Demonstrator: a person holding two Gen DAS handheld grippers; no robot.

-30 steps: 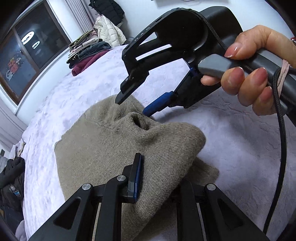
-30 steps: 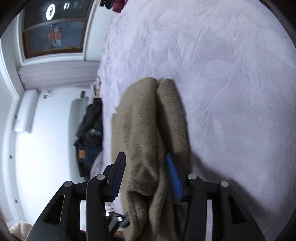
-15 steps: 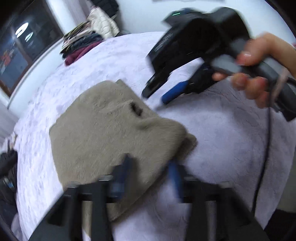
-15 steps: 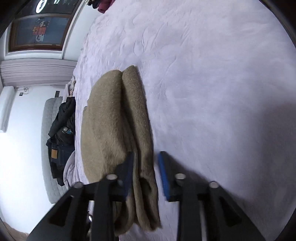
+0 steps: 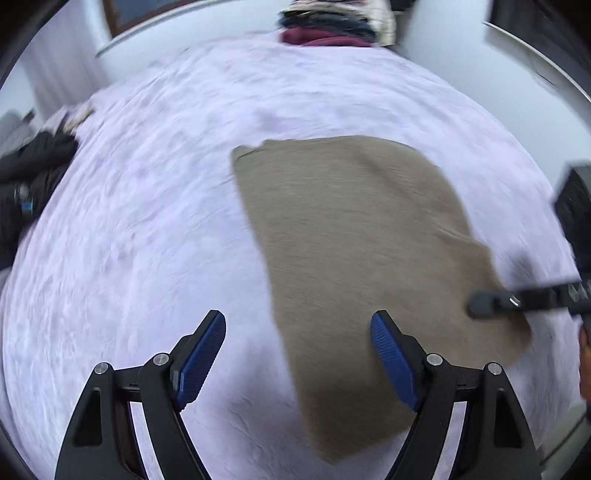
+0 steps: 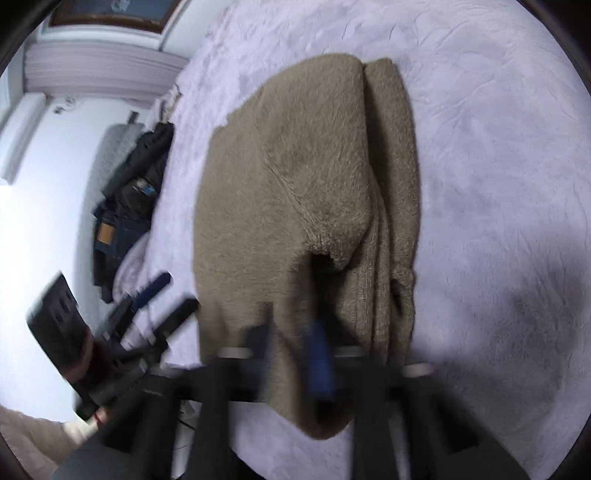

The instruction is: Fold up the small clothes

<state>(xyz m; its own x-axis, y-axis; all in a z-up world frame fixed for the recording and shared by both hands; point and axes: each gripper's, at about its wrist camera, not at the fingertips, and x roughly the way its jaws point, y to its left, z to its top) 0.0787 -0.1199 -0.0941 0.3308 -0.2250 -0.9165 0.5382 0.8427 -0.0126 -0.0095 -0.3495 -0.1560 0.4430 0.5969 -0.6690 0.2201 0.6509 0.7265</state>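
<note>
A folded tan knit garment [image 5: 362, 236] lies flat on the lilac bedspread [image 5: 140, 221]. My left gripper [image 5: 295, 354] is open and empty, held above the garment's near left edge. In the right wrist view the garment [image 6: 295, 177] lies folded with a rolled edge on its right. My right gripper [image 6: 291, 354] is blurred, its jaws a small gap apart over the garment's near edge, gripping nothing that I can see. The right gripper's finger [image 5: 517, 301] shows at the garment's right side in the left wrist view. The left gripper [image 6: 155, 299] shows at the lower left in the right wrist view.
A stack of folded clothes [image 5: 328, 26] sits at the far end of the bed. Dark clothes and jeans [image 6: 129, 206] are heaped at the bed's left edge, also in the left wrist view [image 5: 26, 184]. White walls surround the bed.
Both grippers have let go of the garment and pulled back. The left gripper opened wide and rose. The garment now lies flat and folded.
</note>
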